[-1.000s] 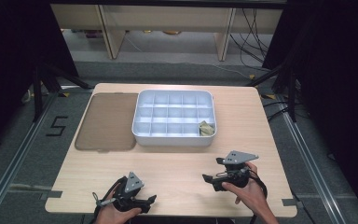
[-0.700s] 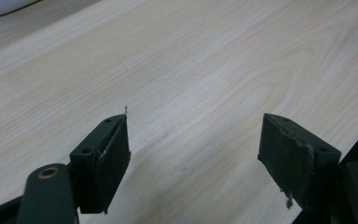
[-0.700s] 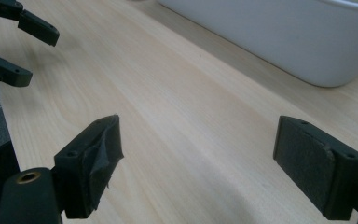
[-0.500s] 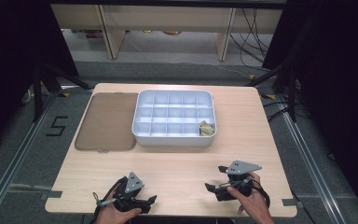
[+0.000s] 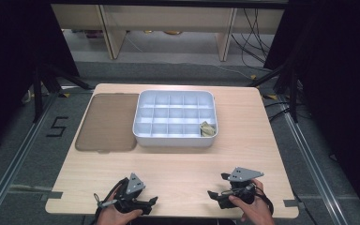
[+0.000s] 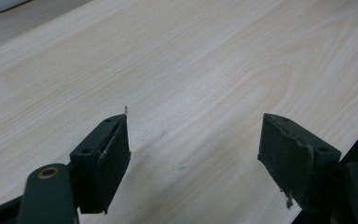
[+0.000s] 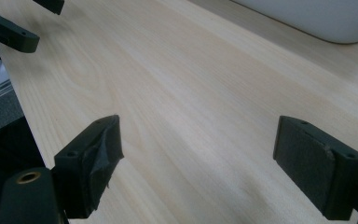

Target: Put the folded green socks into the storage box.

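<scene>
On the pale wooden table (image 5: 243,154), the flat brown lid (image 5: 107,122) lies just left of the white compartmented tray (image 5: 175,139), whose near-right compartment holds a small crumpled item (image 5: 208,129)

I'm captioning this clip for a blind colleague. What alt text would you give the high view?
A person's hands hold two open grippers, left gripper and right gripper, low over the near edge of a light wooden table. Farther back sit a white compartment tray with one small crumpled item in its near right corner, and a flat brown lid to its left.
</scene>
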Demonstrator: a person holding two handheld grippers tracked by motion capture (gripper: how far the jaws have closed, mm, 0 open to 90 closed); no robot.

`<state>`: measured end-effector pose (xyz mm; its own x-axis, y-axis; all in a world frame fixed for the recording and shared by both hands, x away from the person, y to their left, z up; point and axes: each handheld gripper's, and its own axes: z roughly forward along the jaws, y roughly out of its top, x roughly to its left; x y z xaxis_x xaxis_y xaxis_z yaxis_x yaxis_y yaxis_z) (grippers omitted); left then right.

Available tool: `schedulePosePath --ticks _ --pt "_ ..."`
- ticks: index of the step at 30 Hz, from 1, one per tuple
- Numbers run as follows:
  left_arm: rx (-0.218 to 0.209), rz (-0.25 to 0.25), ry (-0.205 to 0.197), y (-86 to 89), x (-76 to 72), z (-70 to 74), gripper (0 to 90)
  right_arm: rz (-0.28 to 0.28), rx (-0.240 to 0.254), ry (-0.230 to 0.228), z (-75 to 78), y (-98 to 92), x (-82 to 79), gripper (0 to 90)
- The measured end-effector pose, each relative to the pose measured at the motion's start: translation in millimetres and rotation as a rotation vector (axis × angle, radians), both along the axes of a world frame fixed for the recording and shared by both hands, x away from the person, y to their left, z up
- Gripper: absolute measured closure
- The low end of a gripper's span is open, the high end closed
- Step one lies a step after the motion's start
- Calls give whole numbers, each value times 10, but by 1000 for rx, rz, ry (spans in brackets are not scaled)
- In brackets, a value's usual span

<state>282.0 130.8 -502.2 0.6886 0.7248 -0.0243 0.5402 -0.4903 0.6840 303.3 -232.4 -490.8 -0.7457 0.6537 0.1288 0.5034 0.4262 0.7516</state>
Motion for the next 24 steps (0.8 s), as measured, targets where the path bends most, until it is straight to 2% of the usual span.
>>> schedulePosePath --ticks 2,4,5,6,7,8,11,14,15,16,21,24 --pt "0 -1 -1 0 0 1 238 17 -10 -13 -16 -18 9 160" --pt "3 -6 -4 3 5 1 238 5 -15 -22 -20 -34 -4 160" --pt "5 0 -2 2 2 1 238 14 -6 -10 -34 -44 -10 160" --pt "-18 15 -9 -13 2 -14 238 14 -6 -10 -34 -44 -10 160" --pt "-42 34 -7 -27 -6 -23 238 -10 -9 -4 -31 -48 -30 160" --pt "-43 38 -6 -29 -5 -26 238 -4 -15 -15 -31 -58 -30 160" --pt "-32 28 -11 -23 -3 -19 238 -7 -9 9 -41 -58 -57 160" --pt "-35 28 -10 -25 -4 -18 238 4 -18 -13 -60 -71 -46 161" --pt "-32 24 -5 -23 -7 -14 238 0 -15 -3 -57 -72 -53 160" --pt "2 -2 -1 1 0 1 238 -8 -16 -2 -57 -74 -59 160" --pt "2 -9 -4 4 7 -2 238 -3 -25 -14 -66 -80 -53 160" --pt "2 -4 0 5 7 2 238 3 -23 -5 -74 -76 -51 161"
